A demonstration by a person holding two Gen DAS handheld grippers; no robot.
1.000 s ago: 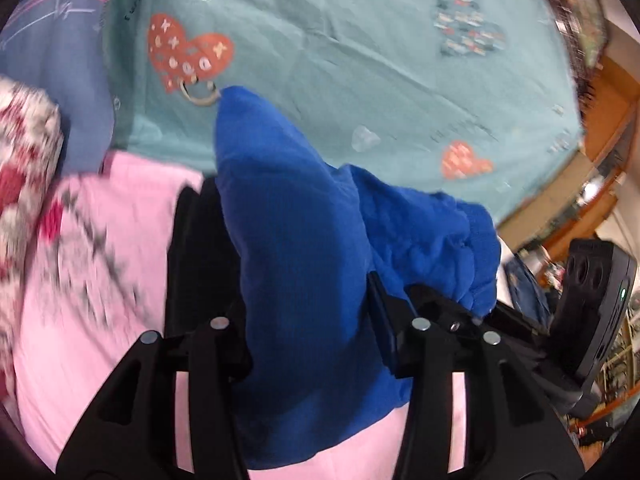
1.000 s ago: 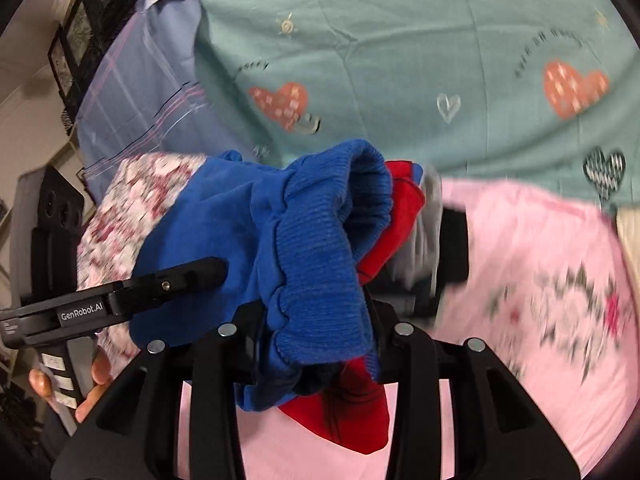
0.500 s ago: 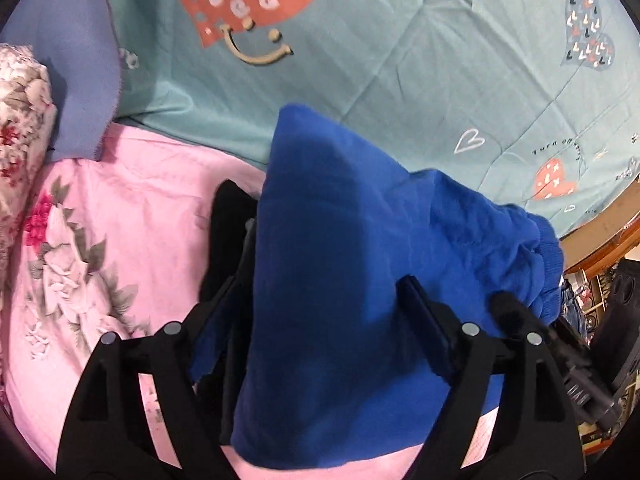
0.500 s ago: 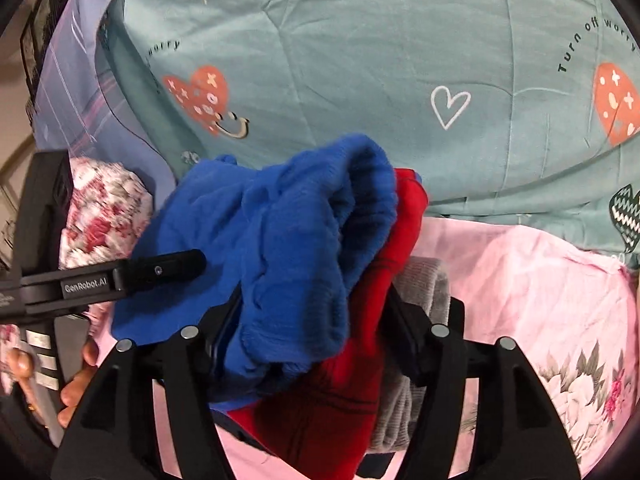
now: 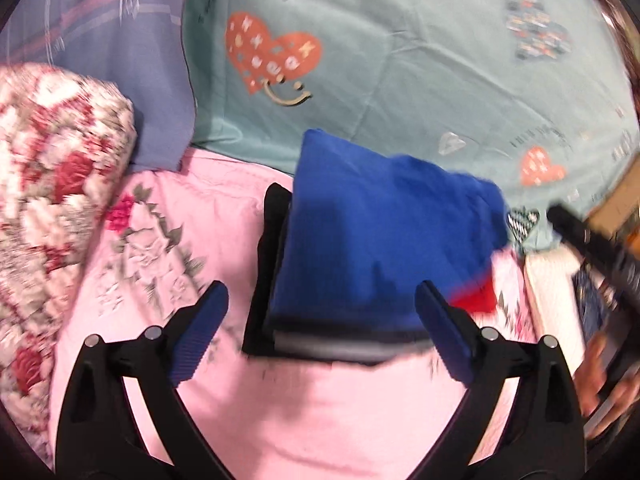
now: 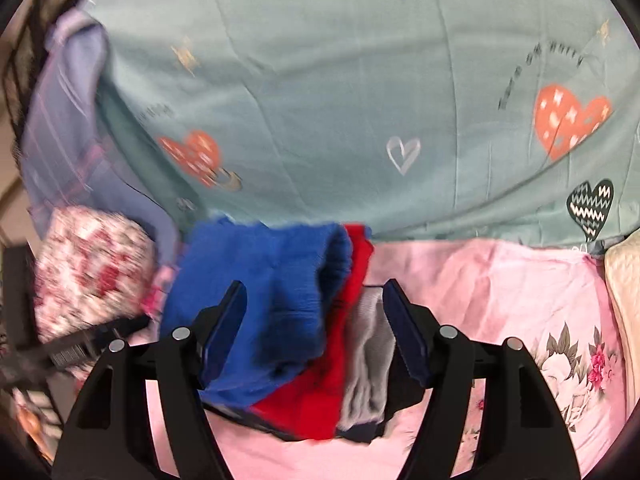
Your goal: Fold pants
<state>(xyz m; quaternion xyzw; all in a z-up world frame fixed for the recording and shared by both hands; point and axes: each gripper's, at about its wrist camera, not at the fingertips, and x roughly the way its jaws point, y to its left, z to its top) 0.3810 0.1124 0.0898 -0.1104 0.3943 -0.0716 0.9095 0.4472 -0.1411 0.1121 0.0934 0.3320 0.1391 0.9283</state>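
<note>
The folded blue pants point(image 5: 380, 232) lie on top of a stack of folded black, grey and red clothes on the pink floral sheet point(image 5: 320, 408). My left gripper point(image 5: 320, 316) is just short of the stack's near edge. Its jaws are opening wide and its blue pads point(image 5: 200, 320) touch nothing. In the right wrist view the blue pants point(image 6: 272, 280) show a ribbed end, with the red garment point(image 6: 336, 380) and the grey one point(image 6: 368, 360) beneath. My right gripper point(image 6: 314, 332) straddles this end of the stack; its jaws are opening and no longer pinch the cloth.
A teal sheet with hearts point(image 5: 400, 80) covers the bed beyond the stack. A red-and-white floral bundle point(image 5: 52, 184) lies to the left, with lilac striped cloth point(image 5: 120, 40) behind it. A cream item point(image 6: 624, 280) sits at the right edge. A hand point(image 5: 604, 380) holds the other gripper.
Both grippers were shut on the blue pants and have opened and let go. The pants now rest flat on the stack. Both grippers have drawn back a little.
</note>
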